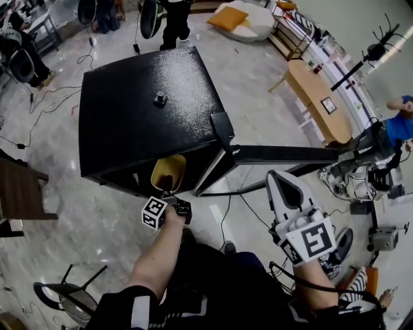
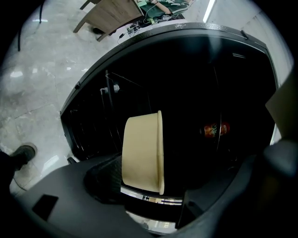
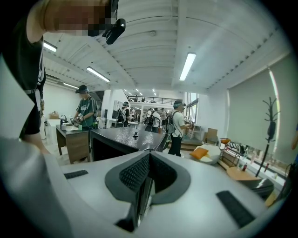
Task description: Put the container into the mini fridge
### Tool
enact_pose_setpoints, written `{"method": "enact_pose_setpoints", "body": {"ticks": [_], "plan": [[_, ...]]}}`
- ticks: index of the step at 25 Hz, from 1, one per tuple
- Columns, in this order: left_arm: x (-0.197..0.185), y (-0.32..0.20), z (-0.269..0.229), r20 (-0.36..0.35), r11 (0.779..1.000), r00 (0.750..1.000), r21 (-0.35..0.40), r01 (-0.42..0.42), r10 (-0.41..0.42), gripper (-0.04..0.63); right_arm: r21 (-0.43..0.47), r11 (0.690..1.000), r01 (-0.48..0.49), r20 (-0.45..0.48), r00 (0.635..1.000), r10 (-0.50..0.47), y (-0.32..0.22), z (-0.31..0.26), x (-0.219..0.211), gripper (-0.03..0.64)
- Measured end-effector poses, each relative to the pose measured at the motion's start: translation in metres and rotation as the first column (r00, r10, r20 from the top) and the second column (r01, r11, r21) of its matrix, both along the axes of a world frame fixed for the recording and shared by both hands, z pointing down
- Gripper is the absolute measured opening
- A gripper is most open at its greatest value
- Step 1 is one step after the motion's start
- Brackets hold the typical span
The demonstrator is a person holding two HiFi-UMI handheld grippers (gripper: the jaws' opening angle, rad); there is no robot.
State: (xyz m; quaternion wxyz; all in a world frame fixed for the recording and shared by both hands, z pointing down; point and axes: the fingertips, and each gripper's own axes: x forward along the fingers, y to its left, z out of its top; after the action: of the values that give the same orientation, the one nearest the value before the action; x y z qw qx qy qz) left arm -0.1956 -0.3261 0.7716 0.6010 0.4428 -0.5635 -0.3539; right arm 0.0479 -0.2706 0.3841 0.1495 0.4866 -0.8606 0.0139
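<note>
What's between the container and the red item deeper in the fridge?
Nothing visible. In the left gripper view, only the dark inside of the fridge separates the container from the red item. It is too dark to rule out small things.

We log a pale, glossy marbled floor crossed by thin black cables; a dark brown wooden tabletop corner juts in at the left edge; a black metal chair base sits at bottom left; a light wooden table with rounded ends runs along the right side; a white round padded seat carrying an orange square cushion lies at the top. In the right gripper view we note a white ribbed ceiling with long strip lights; a black branching coat stand by the pale right wall; a brown wooden desk at left; several standing people far back.
</note>
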Motion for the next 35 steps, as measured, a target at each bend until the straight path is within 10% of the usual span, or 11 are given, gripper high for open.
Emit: {"method": "enact_pose_setpoints", "body": {"ticks": [35], "plan": [[-0.005, -0.027, 0.018, 0.017, 0.994, 0.999, -0.104, 0.038, -0.036, 0.4, -0.019, 1.0, 0.016, -0.048, 0.999, -0.017, 0.006, 0.012, -0.012, 0.015]]}}
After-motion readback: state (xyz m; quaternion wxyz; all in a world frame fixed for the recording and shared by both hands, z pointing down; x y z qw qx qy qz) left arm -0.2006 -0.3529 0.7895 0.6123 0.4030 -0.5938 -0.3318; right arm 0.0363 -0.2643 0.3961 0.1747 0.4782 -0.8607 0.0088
